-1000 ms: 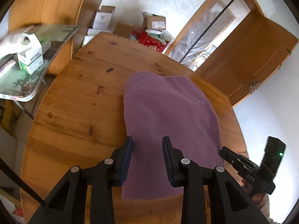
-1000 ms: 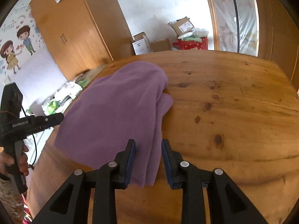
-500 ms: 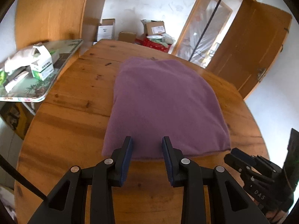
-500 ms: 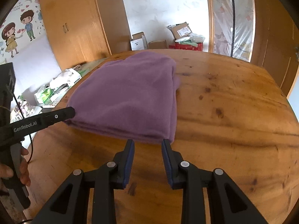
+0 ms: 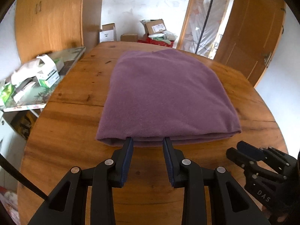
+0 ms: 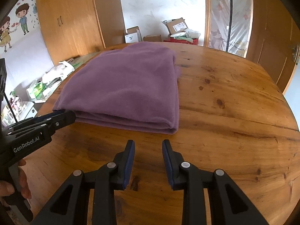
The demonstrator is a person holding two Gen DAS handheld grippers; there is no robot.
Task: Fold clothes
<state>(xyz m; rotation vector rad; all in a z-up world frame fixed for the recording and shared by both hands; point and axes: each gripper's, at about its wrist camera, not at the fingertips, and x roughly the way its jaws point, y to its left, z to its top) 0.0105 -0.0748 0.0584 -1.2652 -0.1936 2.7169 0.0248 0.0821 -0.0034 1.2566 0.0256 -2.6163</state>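
Purple fleece garment, folded into a thick rectangular stack, lies flat on the round wooden table, centre of the left wrist frame; in the right wrist view it sits centre-left, layered fold edges facing the camera. Left gripper, black with blue pads, fingers apart, tips right at the near folded edge of the garment, lower centre of frame; nothing clamped between them. In the right wrist view that same gripper enters from the left edge, tip touching or just beside the garment's near left corner; cannot tell which. A hand grips its handle at lower left. Right gripper, same black build, fingers apart, over bare wood just short of the garment's near edge, not touching it, holding nothing. From the left wrist view it shows at lower right, near the garment's near right corner.

Background: tall wooden wardrobe upper left, cardboard boxes on the floor against the white wall upper centre, wooden door upper right. Cluttered side table at left edge of the left wrist frame carries a white-and-green box and crumpled packaging.
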